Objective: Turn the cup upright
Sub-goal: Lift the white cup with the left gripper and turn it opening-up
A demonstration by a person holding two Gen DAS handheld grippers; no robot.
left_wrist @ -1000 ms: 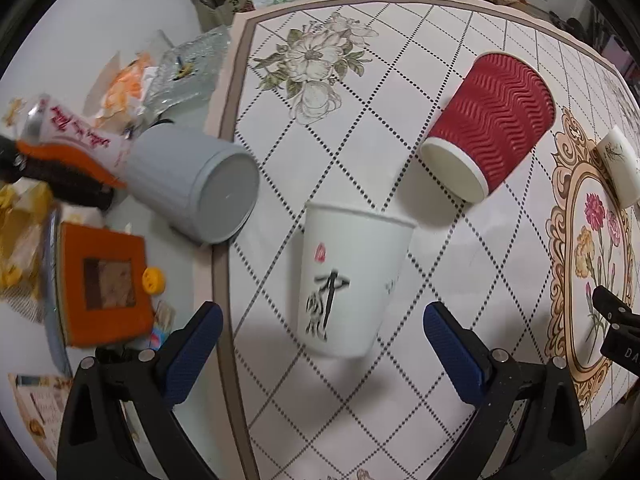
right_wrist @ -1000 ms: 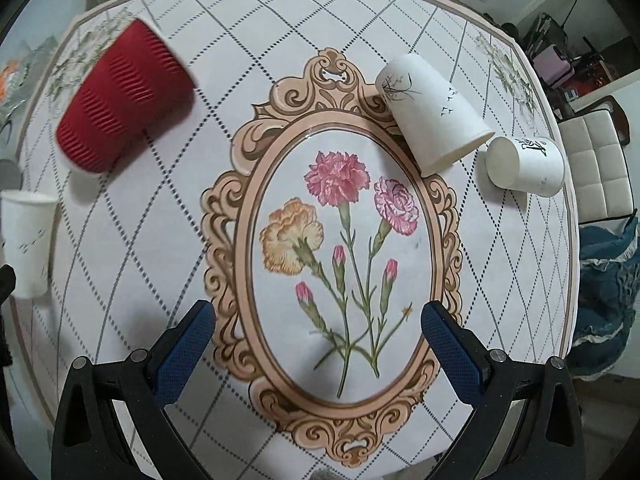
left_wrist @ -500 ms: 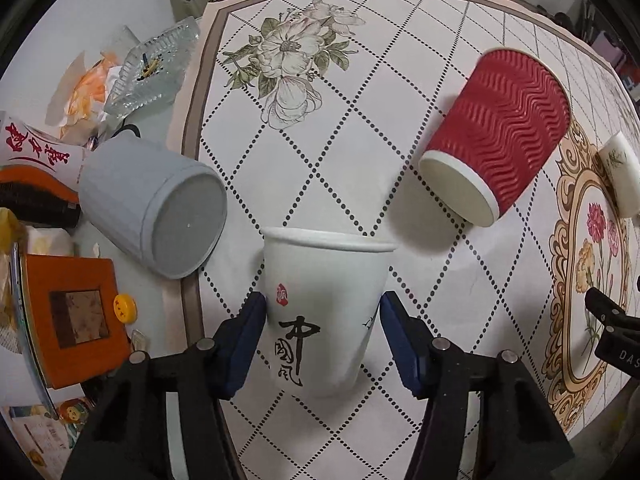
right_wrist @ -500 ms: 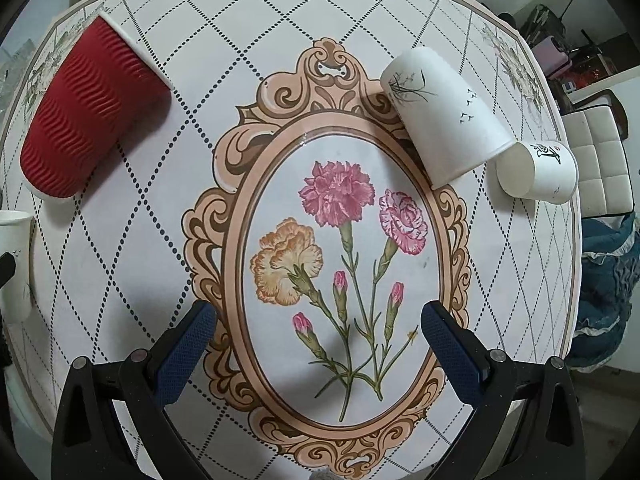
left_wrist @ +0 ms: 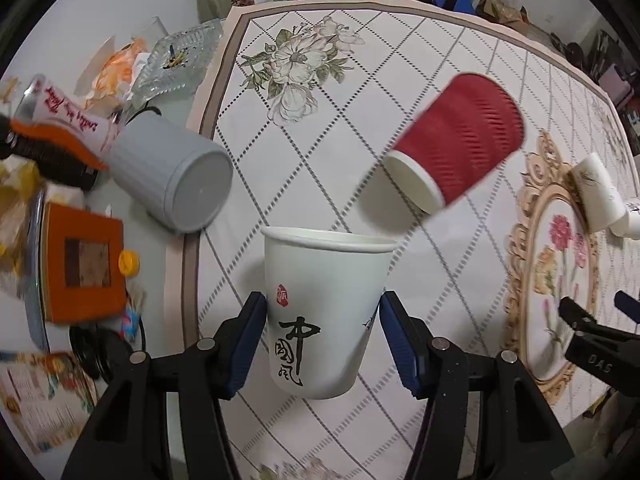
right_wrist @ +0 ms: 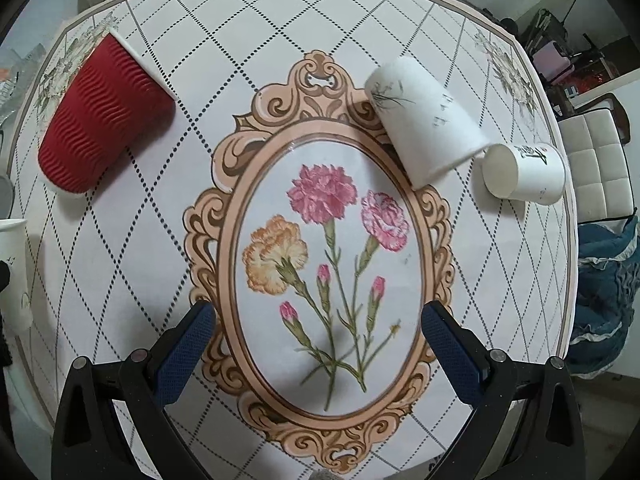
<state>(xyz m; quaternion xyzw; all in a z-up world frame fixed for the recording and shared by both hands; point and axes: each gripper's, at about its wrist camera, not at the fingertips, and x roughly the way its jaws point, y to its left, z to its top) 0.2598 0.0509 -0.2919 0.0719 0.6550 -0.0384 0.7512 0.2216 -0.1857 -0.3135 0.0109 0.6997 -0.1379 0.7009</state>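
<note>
L tongs (left_wrist: 322,336) are clamped on the white paper cup w/ black calligraphy (left_wrist: 326,312), blue pads (left_wrist: 250,340) pressed on both sides of its lower half. Cup is rim-up, roughly upright in L wrist view, near the L edge of the tabletop (left_wrist: 400,80); can't tell if its base touches the cloth or hangs just above. Same cup shows as a sliver at the far L of R wrist view (right_wrist: 12,264).

R tongs (right_wrist: 318,344) are spread wide w/ nothing between them, hovering over the oval flower medallion (right_wrist: 328,248) in the middle of the tabletop (right_wrist: 240,12). R tongs also peek in at the R edge of L wrist view (left_wrist: 596,336).

Other cups, all on their sides:
- red ribbed cup (left_wrist: 458,146), white rim facing the held cup, lying toward the L part of the tabletop; in R wrist view (right_wrist: 104,120) it is well apart from the medallion.
- large white cup w/ grass sketch (right_wrist: 424,120), lying on the medallion's upper R frame.
- small white cup (right_wrist: 524,174) just beside it, mouth facing the larger one, near the R edge.

Off the cloth past the L edge: grey cylinder canister (left_wrist: 172,178) on its side, orange box (left_wrist: 82,264), yellow cap (left_wrist: 129,262), glass dish (left_wrist: 178,58), misc. packets.
</note>
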